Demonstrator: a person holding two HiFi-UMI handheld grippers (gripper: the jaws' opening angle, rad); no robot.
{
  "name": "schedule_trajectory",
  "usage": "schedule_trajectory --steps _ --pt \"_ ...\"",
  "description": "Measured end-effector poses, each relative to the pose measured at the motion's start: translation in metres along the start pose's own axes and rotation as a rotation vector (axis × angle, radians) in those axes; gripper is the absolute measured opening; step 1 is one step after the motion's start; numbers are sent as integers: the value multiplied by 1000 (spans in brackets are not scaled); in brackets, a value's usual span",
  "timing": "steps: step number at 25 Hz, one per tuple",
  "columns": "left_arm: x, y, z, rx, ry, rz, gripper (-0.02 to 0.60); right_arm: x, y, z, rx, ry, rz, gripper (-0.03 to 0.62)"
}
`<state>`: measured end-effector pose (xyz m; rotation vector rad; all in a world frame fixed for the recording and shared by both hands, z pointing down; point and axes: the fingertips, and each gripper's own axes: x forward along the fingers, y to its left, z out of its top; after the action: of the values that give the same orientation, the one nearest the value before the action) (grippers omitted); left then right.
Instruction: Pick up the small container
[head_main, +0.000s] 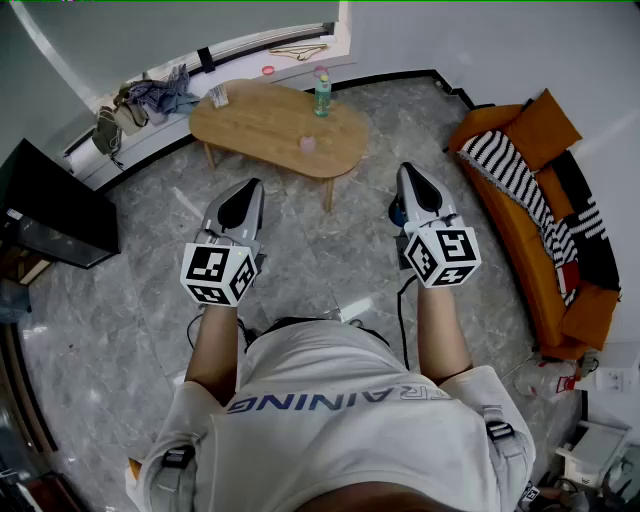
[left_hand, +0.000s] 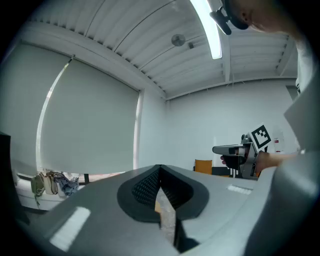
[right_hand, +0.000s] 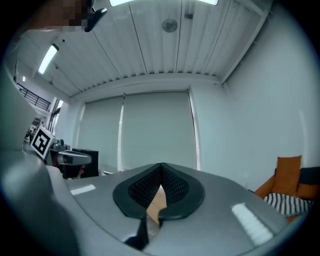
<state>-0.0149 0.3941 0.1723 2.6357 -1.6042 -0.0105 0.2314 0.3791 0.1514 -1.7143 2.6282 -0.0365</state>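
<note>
A small pink container (head_main: 308, 143) stands on the oval wooden table (head_main: 260, 125), near its front edge. A green bottle (head_main: 322, 94) stands behind it. I hold both grippers at waist height, well short of the table, and they point toward it. In the head view the left gripper (head_main: 250, 186) and the right gripper (head_main: 409, 169) are both shut and hold nothing. The left gripper view has its jaws (left_hand: 160, 169) closed tip to tip and aimed at the wall. The right gripper view likewise has closed jaws (right_hand: 161, 168). Neither gripper view takes in the container.
An orange sofa (head_main: 545, 255) with a striped blanket (head_main: 515, 165) runs along the right. A black cabinet (head_main: 50, 205) stands at the left. Clothes (head_main: 150, 97) lie on the window ledge. A small box (head_main: 218, 96) sits on the table's far left. Grey marble floor lies between me and the table.
</note>
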Motion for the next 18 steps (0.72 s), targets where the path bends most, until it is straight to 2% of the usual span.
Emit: schedule_trajectory --steps 18 --pt "-19 21 -4 -21 -2 -12 2 6 37 -3 -24 1 21 17"
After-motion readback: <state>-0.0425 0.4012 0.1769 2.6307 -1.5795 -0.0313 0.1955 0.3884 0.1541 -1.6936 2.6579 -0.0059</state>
